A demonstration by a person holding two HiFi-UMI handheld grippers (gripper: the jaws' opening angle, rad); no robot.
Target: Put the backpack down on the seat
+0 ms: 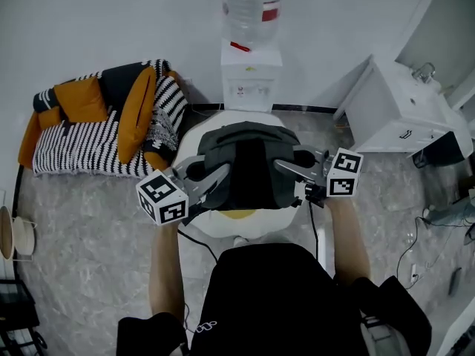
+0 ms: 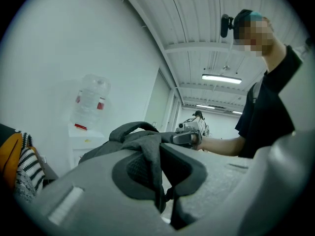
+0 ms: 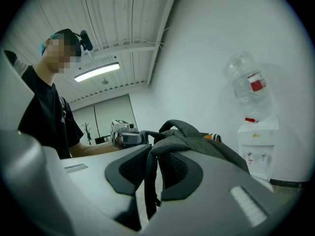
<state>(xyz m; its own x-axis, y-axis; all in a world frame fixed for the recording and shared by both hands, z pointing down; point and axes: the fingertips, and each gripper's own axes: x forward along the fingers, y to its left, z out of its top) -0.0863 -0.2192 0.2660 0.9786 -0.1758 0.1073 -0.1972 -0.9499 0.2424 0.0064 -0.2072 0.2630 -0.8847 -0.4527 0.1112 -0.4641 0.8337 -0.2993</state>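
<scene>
The left gripper (image 2: 160, 170) stood narrow, its jaws nipped on a grey strap (image 2: 147, 151) of the backpack (image 1: 249, 162). The right gripper (image 3: 153, 174) pinched a second strap (image 3: 149, 191) the same way. The backpack was above a round white seat (image 1: 211, 222) (whether its base touched the cushion could not be told). Around it spread a pale marbled floor (image 1: 82, 213) and a white wall (image 1: 89, 21). A water dispenser (image 1: 251, 76) stood just behind the seat, a striped sofa (image 1: 89, 143) with orange cushions (image 1: 82, 99) to the left, a white cabinet (image 1: 397, 113) to the right. The person's black shirt (image 1: 274, 302) hid the seat's near edge. The dispenser's bottle (image 1: 252, 10) was cut off at the top.
</scene>
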